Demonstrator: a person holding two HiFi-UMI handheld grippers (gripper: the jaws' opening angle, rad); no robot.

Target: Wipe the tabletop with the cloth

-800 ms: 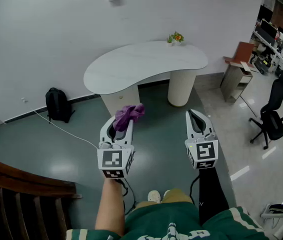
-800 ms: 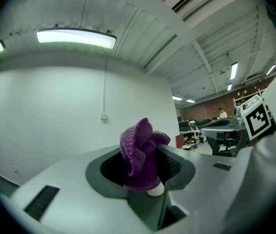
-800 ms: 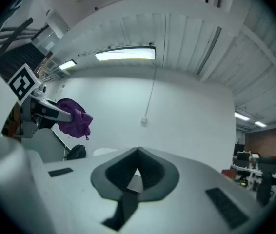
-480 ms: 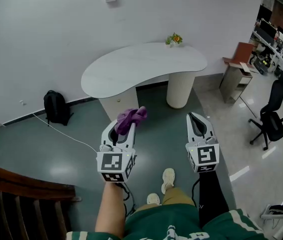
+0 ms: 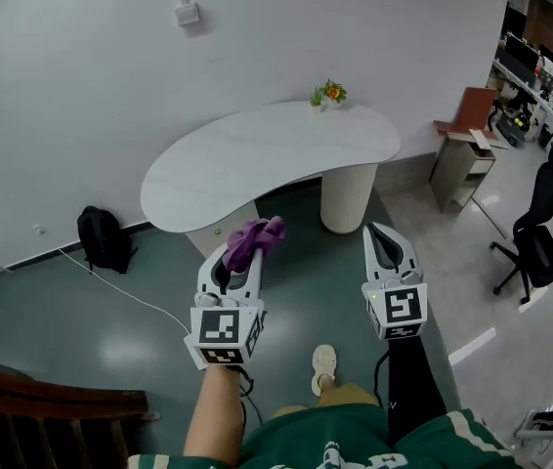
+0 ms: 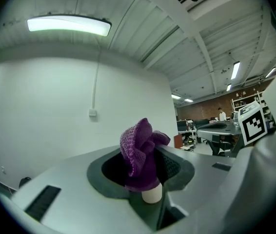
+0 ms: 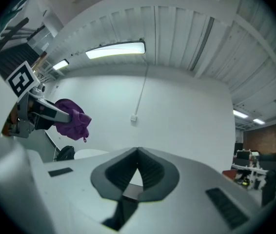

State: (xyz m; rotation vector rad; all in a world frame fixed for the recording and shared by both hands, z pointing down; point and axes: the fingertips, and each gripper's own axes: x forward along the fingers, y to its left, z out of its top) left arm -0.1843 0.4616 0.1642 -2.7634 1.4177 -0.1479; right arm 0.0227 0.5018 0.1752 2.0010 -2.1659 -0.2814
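Cloth [image 5: 255, 238] in left gripper [image 5: 241, 260], table [image 5: 267, 147] beyond

The left tongs [image 5: 240, 254] and right tongs [image 5: 382, 234] are grey-white, each with a black-and-white marker cube [image 5: 223, 333] and a black cable [image 5: 245, 384]. The person wears a green top [image 5: 355, 447] and a pale shoe [image 5: 324, 364].

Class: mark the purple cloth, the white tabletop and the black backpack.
purple cloth [image 5: 255, 239], head view, bunched middle.
white tabletop [image 5: 267, 154], head view, bare centre.
black backpack [image 5: 101, 239], head view, its body.

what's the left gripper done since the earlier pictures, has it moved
Yes. The left gripper, shut on the purple cloth, has come nearer the front edge of the white table.
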